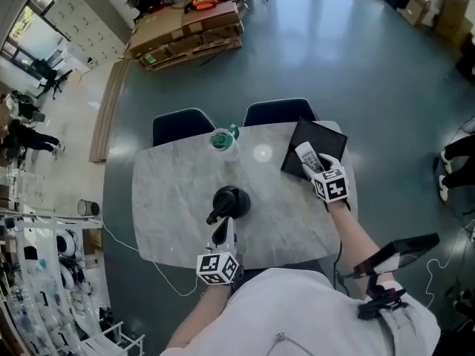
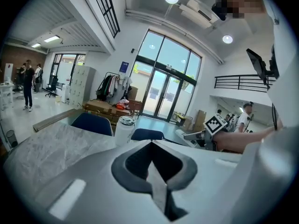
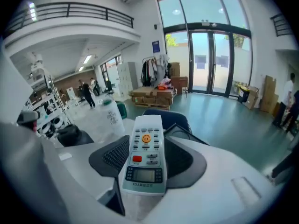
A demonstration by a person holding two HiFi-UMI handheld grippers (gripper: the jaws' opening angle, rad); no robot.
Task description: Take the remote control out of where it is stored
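Note:
The white remote control (image 1: 306,155) with an orange button and a small screen is clamped lengthwise between the jaws of my right gripper (image 1: 312,162), lifted just above the open black box (image 1: 320,136) at the table's far right. In the right gripper view the remote (image 3: 145,155) fills the middle, with the right gripper (image 3: 146,161) shut on it and the black box (image 3: 179,128) behind. My left gripper (image 1: 228,199) rests over the table's middle, shut with nothing in it. In the left gripper view, the left gripper (image 2: 154,171) has its jaws meeting at a seam.
A translucent bottle (image 1: 221,139) with a green-trimmed lid stands at the table's far edge, also seen as the bottle (image 2: 124,129). Two dark blue chairs (image 1: 182,125) are tucked in behind the marble table (image 1: 171,199). Stacked cardboard (image 1: 189,28) lies on the floor beyond.

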